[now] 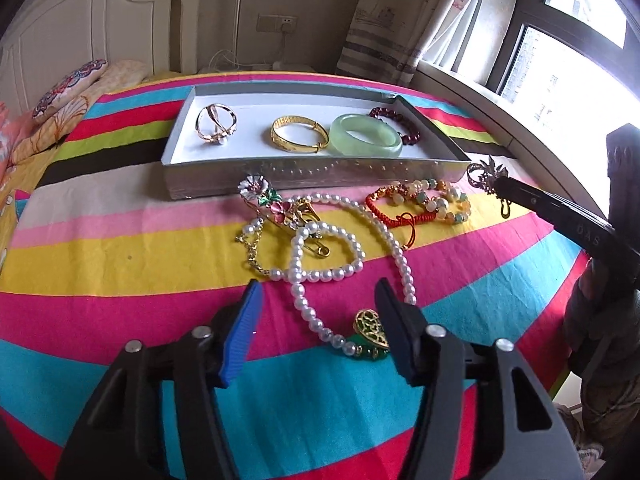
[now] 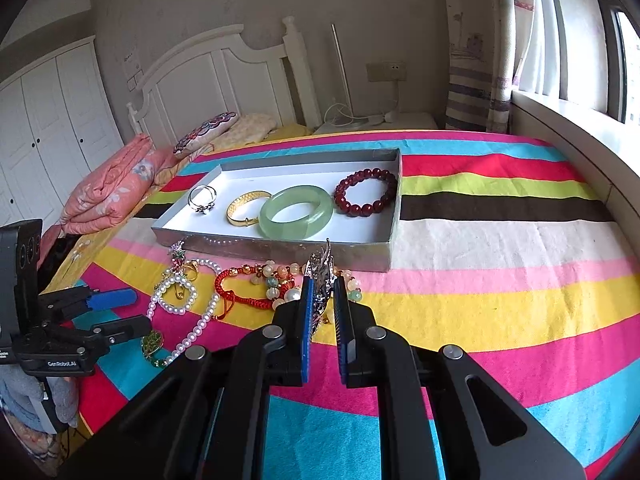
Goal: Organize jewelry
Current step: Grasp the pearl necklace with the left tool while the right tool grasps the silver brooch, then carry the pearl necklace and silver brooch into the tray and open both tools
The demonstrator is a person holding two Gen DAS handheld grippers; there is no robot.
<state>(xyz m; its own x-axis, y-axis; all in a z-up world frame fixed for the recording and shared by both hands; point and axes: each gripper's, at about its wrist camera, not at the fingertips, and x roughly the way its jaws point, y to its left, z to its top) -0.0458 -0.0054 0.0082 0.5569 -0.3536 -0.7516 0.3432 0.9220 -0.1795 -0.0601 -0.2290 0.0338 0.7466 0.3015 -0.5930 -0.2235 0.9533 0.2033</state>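
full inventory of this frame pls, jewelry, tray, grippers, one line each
tray: 1, silver outside, white inside, on the striped bedspread
ring: 1, silver-gold with a pearl, tray's left end
gold bangle: 1, in tray beside the ring
jade bangle: 1, pale green, in tray, middle
bead bracelet: 1, dark red, tray's right end
pearl necklace: 1, white, with green-gold pendant, on bedspread before the tray
flower brooch: 1, white, green and pink, by the tray's front wall
red cord bracelet: 1, pale beads, on bedspread
left gripper: open, pendant between the fingers
right gripper: shut on silver brooch
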